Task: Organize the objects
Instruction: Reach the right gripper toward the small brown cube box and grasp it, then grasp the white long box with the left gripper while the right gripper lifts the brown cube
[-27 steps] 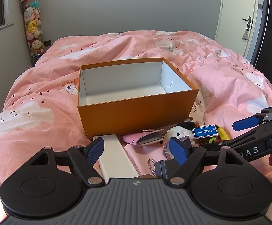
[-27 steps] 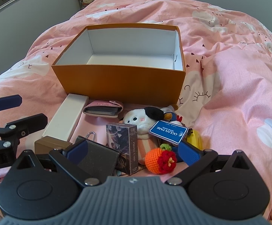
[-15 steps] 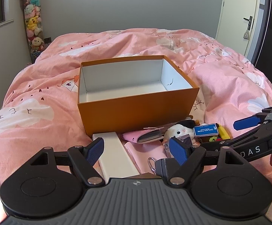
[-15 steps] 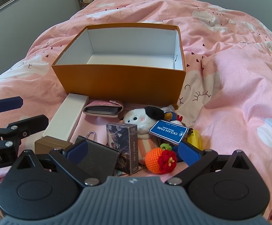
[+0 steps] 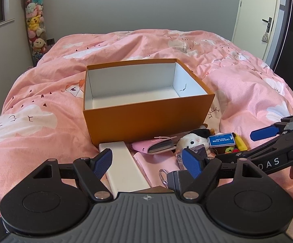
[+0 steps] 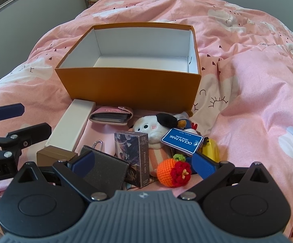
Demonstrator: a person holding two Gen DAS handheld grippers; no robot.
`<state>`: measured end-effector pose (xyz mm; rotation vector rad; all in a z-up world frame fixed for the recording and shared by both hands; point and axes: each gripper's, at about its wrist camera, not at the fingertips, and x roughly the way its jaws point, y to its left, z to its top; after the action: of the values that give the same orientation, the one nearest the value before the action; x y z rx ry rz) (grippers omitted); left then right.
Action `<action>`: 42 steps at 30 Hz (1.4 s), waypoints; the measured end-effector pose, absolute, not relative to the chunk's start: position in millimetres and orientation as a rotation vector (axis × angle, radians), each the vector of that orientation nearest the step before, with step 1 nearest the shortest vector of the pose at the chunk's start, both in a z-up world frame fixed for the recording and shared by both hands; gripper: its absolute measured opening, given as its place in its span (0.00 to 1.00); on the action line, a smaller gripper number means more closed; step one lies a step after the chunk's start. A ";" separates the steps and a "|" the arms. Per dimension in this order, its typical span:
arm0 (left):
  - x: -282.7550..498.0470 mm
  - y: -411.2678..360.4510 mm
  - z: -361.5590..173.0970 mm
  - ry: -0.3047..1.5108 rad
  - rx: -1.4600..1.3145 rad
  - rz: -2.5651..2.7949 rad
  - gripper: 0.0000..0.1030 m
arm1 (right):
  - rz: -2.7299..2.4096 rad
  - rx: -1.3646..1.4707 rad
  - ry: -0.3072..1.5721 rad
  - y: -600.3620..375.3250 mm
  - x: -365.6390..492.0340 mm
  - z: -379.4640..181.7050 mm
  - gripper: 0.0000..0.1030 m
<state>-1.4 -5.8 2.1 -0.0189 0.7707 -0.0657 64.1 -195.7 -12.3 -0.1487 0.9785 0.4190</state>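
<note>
An empty orange box (image 5: 146, 119) (image 6: 130, 85) with a white inside stands on the pink bed. In front of it lie a long white box (image 5: 124, 166) (image 6: 71, 125), a pink card wallet (image 5: 154, 145) (image 6: 112, 117), a white plush (image 6: 152, 129), a photo card box (image 6: 134, 151), a black case (image 6: 106, 170), a brown box (image 6: 53, 156), a blue Ocean Park tag (image 6: 182, 140) and a crochet orange (image 6: 170, 171). My left gripper (image 5: 147, 161) is open above the white box. My right gripper (image 6: 144, 162) is open over the photo card box.
The pink duvet (image 5: 45, 93) covers the whole bed, with a raised fold (image 6: 257, 105) right of the box. A column of plush toys (image 5: 34, 26) stands in the far left corner. A door (image 5: 261, 16) is at the far right.
The left wrist view has tilted up slightly, so the box sits lower in it. The right gripper and the objects have not moved.
</note>
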 end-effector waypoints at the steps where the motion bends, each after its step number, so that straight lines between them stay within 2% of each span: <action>1: -0.2 -3.8 1.7 0.778 -0.025 -0.066 0.83 | 0.423 -0.148 0.977 -195.4 64.4 -11.8 0.99; 4: 3.4 4.4 -0.6 0.803 -0.044 -0.056 0.77 | 0.440 -0.168 0.962 -192.0 67.3 -9.5 0.99; 6: 5.9 12.0 -2.5 0.824 -0.062 -0.052 0.69 | 0.457 -0.190 0.949 -187.4 68.7 -7.9 0.96; 9: 9.2 24.1 -5.4 0.853 -0.105 -0.052 0.58 | 0.489 -0.216 0.950 -179.6 73.4 -7.2 0.83; 11: 11.6 32.6 -7.4 0.866 -0.137 -0.048 0.57 | 0.516 -0.225 0.960 -173.7 77.5 -8.5 0.73; 15: 18.7 46.9 -14.3 0.906 -0.185 -0.027 0.46 | 0.584 -0.221 0.991 -161.5 87.8 -12.5 0.60; 17: 20.7 51.5 -17.7 0.926 -0.196 -0.018 0.42 | 0.612 -0.218 1.011 -152.7 93.3 -14.9 0.50; 18: 21.7 53.7 -19.2 0.934 -0.196 -0.015 0.39 | 0.630 -0.216 1.022 -147.8 95.4 -15.9 0.49; 22: 19.9 54.2 -23.0 0.982 -0.184 -0.030 0.30 | 0.805 -0.197 1.099 -127.0 97.4 -16.1 0.48; 30: 15.2 62.9 -27.5 1.035 -0.184 0.008 0.28 | 0.936 -0.220 1.266 -93.2 96.7 -26.5 0.49; 33: 17.6 67.0 -30.3 1.045 -0.195 0.016 0.28 | 0.901 -0.194 1.342 -88.7 103.2 -33.9 0.59; 40: 19.5 75.5 -36.1 1.050 -0.192 0.053 0.28 | 0.825 -0.078 1.566 -81.7 125.4 -58.0 0.69; 42: 19.5 78.5 -37.2 1.050 -0.201 0.058 0.28 | 0.806 -0.076 1.600 -78.0 128.4 -59.3 0.70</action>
<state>19.5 78.5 -37.2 -0.2011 1.0503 0.0577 128.4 -78.0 -59.3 -0.0763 1.6003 0.8059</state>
